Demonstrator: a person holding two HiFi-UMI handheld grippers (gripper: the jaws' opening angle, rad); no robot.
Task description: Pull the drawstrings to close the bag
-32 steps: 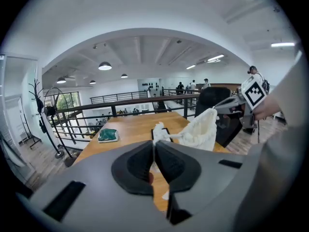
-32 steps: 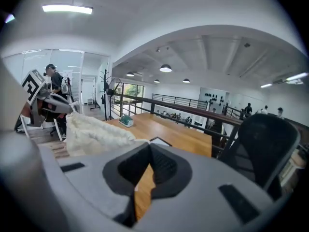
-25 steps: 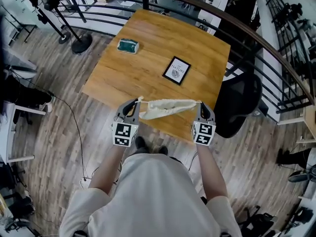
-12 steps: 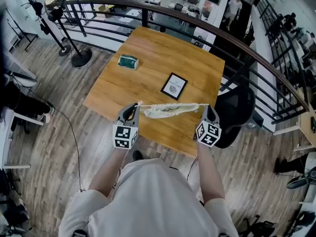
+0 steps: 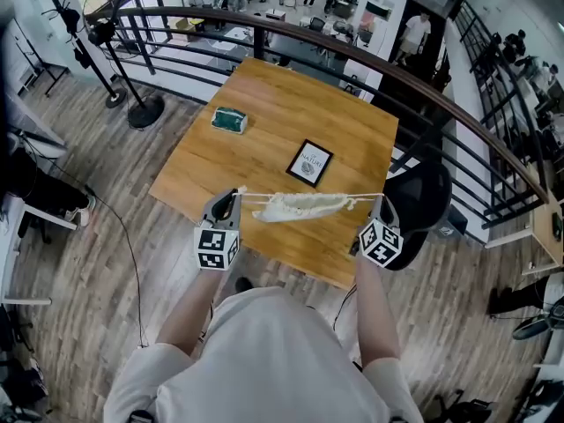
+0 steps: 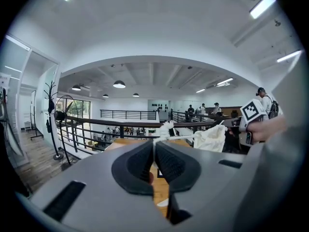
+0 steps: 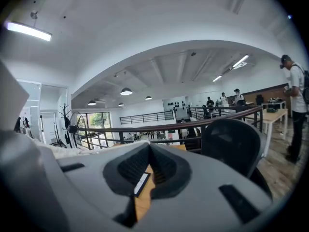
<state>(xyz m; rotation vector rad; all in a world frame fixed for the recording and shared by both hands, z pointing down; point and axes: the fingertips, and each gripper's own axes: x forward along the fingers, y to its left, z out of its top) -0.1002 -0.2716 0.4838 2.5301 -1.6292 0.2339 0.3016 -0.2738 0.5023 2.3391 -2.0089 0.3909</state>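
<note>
A cream drawstring bag (image 5: 300,206) hangs in the air over the near edge of the wooden table (image 5: 264,95), bunched up along its mouth. A thin drawstring (image 5: 251,196) runs taut from each end of it. My left gripper (image 5: 234,196) is shut on the left string; in the left gripper view the string's knot (image 6: 165,128) sticks up just past the closed jaws, with the bag (image 6: 211,138) beyond on the right. My right gripper (image 5: 381,201) is shut on the right string. In the right gripper view its jaws stand closed and the string does not show.
A black-framed card (image 5: 309,163) lies mid-table and a green packet (image 5: 229,120) at the far left. A black office chair (image 5: 423,196) stands right of the table. A curved railing (image 5: 352,51) runs behind, with a coat stand (image 5: 132,77) at the left.
Both grippers have risen and spread further apart. The bag has lifted off the table edge, its mouth has gathered narrower, and more string shows on each side.
</note>
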